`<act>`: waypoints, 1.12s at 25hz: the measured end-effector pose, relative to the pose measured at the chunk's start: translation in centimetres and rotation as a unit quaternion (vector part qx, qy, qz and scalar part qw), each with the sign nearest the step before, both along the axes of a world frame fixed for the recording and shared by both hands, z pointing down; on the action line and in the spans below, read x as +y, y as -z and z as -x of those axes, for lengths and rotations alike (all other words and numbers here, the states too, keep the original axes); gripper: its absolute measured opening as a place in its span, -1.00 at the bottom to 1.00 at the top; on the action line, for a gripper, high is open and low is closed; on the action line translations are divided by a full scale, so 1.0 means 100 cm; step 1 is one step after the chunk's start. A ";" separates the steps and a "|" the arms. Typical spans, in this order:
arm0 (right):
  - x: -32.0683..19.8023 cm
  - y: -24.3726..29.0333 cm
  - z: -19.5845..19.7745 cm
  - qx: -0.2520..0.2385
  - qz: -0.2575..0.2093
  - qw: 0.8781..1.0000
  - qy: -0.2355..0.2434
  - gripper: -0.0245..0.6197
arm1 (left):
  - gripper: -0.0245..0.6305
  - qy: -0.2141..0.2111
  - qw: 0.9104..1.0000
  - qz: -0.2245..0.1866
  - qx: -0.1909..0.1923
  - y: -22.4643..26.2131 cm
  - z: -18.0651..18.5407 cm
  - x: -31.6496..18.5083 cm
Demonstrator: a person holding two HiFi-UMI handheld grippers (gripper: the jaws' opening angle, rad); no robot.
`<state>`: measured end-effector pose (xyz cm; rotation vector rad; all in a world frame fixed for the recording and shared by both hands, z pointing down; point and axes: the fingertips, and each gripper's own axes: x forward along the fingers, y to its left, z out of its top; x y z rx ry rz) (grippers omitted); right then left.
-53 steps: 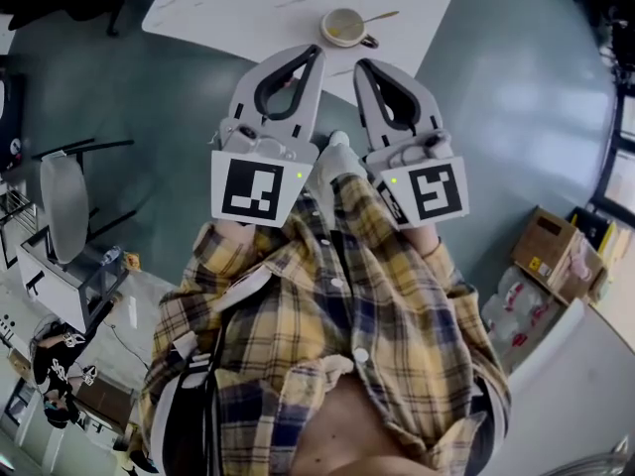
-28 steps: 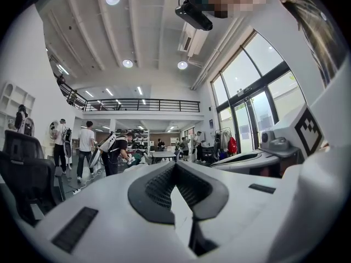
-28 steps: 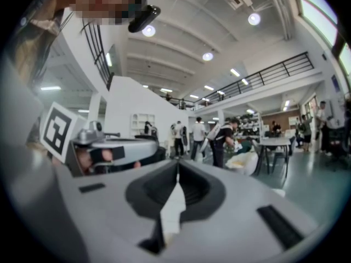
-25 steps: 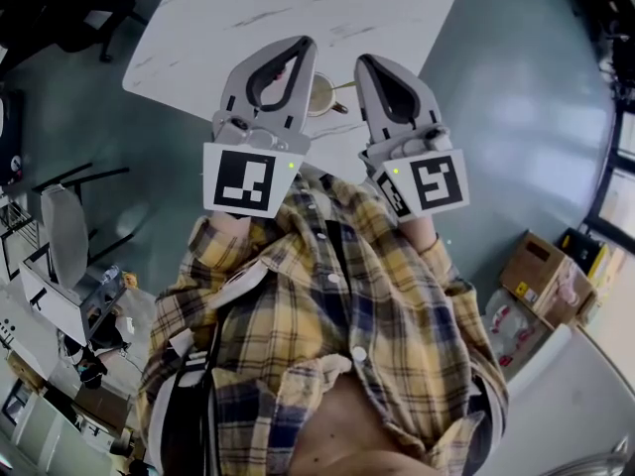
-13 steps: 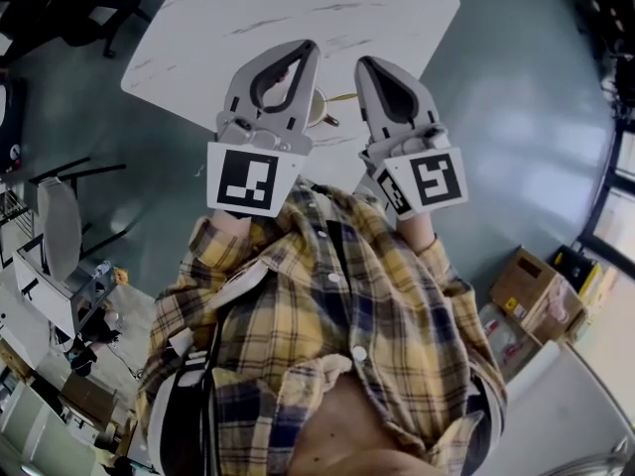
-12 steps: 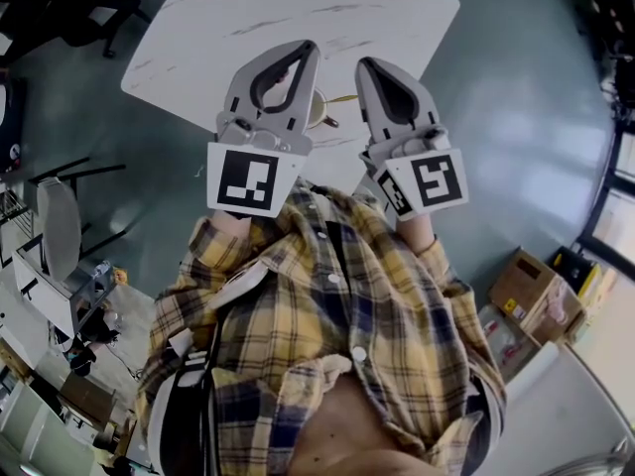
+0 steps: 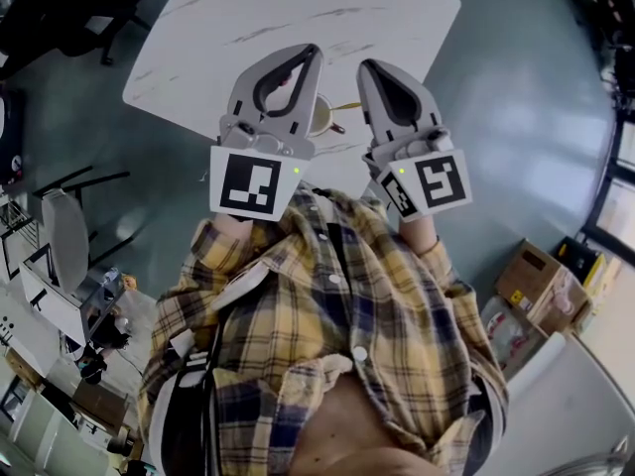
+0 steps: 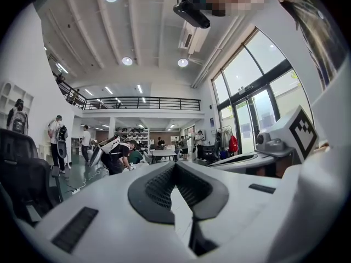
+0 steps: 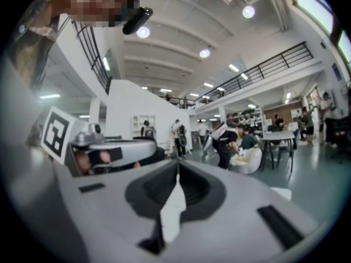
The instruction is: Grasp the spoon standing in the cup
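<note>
While both claws are pressed together and empty, left gripper (image 7: 304,52) and right gripper (image 7: 369,65), neither can take the spoon (image 7: 348,106) without spreading first. Cup (image 7: 322,117) sits near the table (image 7: 298,8) edge, between the two, half hidden by the left one. Risk, my judgement: a closed tip knocks the handle or tips the cup, since both gripper views face the hall, not the cup. Cardboard boxes (image 7: 541,276) well apart.
</note>
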<state>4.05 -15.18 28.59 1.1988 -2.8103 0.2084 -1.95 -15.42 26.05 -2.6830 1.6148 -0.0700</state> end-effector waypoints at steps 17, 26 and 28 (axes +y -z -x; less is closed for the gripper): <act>-0.008 -0.019 0.000 -0.002 0.032 0.999 -0.035 -0.82 | -0.88 -0.037 0.999 0.015 0.006 -0.019 0.000 -0.012; -0.008 -0.047 -0.009 0.009 0.065 0.996 -0.059 -0.81 | -0.88 -0.040 0.998 0.048 0.007 -0.047 0.002 -0.014; -0.007 -0.053 -0.011 0.010 0.073 0.995 -0.064 -0.81 | -0.88 -0.041 0.998 0.053 0.006 -0.053 0.002 -0.014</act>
